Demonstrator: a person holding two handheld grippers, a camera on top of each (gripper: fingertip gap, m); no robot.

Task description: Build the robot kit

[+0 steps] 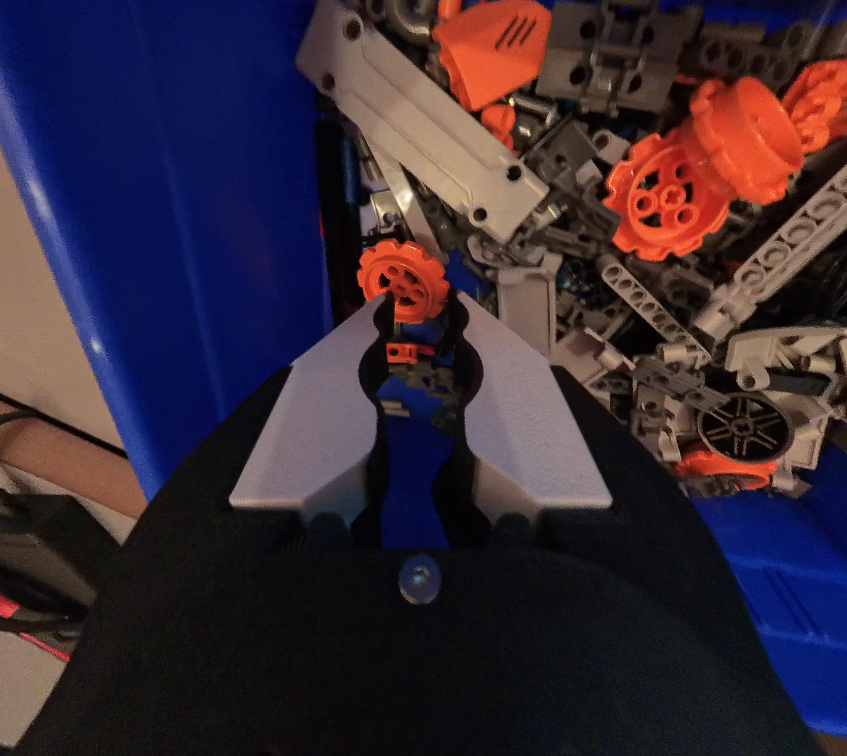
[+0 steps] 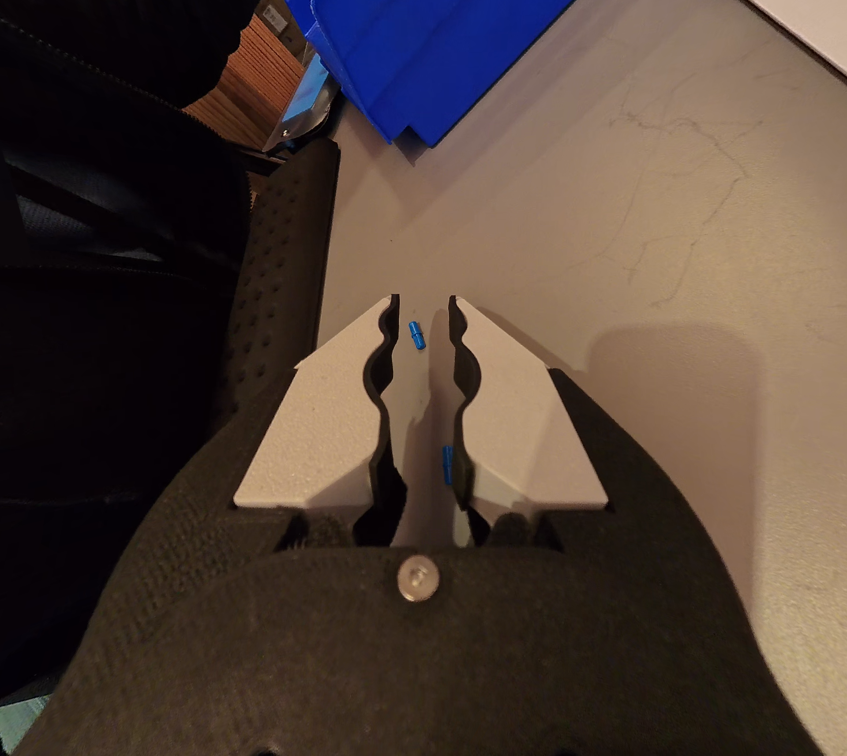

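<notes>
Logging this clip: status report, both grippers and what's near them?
Left gripper shut on small orange gear, over blue bin of grey parts. Right gripper open above table, blue pin between fingers.

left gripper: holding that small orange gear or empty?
Holding it: the left gripper tips pinch the small orange gear from both sides above the blue bin.

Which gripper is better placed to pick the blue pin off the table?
Right. The right gripper is open over the table with the blue pin between its fingers; the left gripper is in the blue bin, shut on an orange gear.
</notes>
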